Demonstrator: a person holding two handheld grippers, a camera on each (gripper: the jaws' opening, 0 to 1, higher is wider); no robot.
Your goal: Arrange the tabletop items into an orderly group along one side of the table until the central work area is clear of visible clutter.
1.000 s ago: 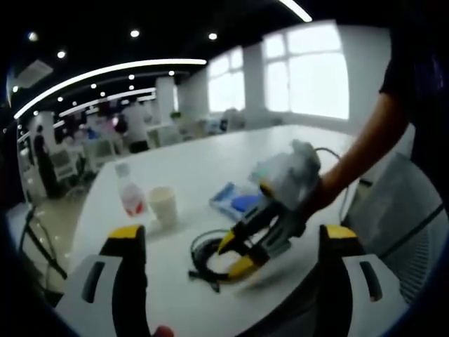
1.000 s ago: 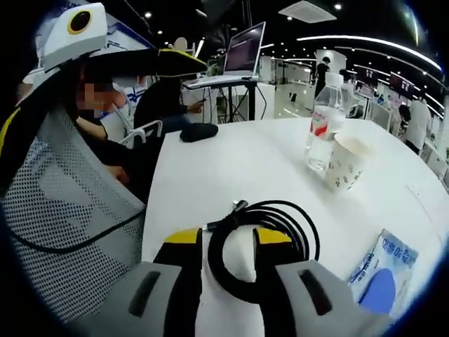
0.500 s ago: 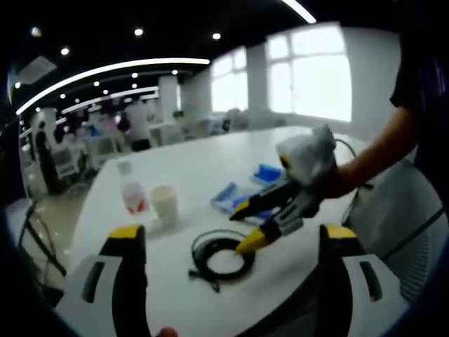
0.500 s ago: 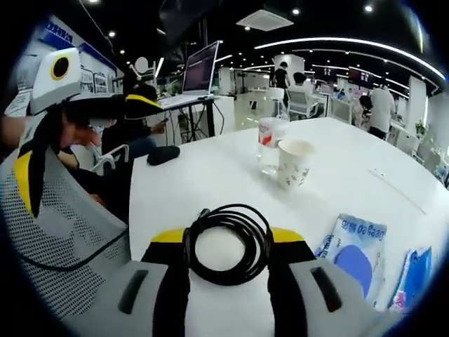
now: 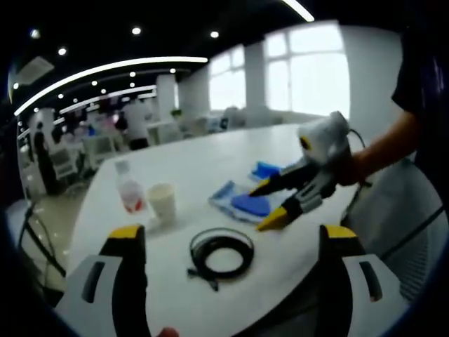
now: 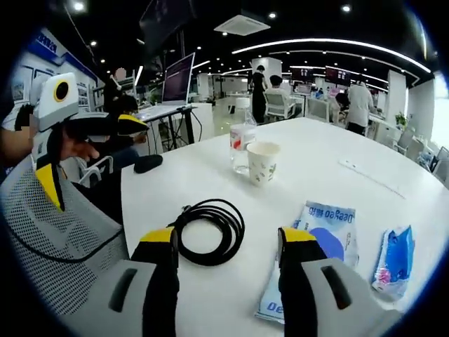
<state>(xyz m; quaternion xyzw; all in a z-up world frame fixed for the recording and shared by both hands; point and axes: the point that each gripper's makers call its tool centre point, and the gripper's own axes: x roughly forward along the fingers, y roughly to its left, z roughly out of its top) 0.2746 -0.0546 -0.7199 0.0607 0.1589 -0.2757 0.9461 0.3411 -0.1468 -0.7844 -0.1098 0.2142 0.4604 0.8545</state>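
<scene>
Black and coiled, the cable (image 6: 207, 231) lies flat on the white table (image 6: 330, 189) just ahead of the right gripper (image 6: 228, 242), its loop nearest the tip of the left-hand jaw and free of both; in the right gripper view those yellow-tipped jaws stand wide apart with nothing between them. Just beyond the right-hand jaw tip lies a white and blue packet (image 6: 316, 242), and farther out to that side a smaller blue pouch (image 6: 395, 256). Past the cable, roughly in line with the gap between the jaws, a paper cup (image 6: 262, 163) stands upright with a clear water bottle (image 6: 242, 146) just behind it, close enough that I cannot tell whether they touch. A dark mouse-like object (image 6: 147, 163) sits at the table edge beyond the left-hand jaw. In the left gripper view, the left gripper (image 5: 228, 242) also has its jaws spread wide and empty, with the cable (image 5: 221, 254) on the table (image 5: 203, 161) between and just ahead of them. Beyond it, towards the left-hand jaw, are the cup (image 5: 163, 203) and bottle (image 5: 128, 189); towards the right-hand jaw lie the packet (image 5: 242, 203) and pouch (image 5: 265, 170), with the right gripper (image 5: 270, 207) hanging above them, held by a person's hand (image 5: 351, 168), jaws parted.
</scene>
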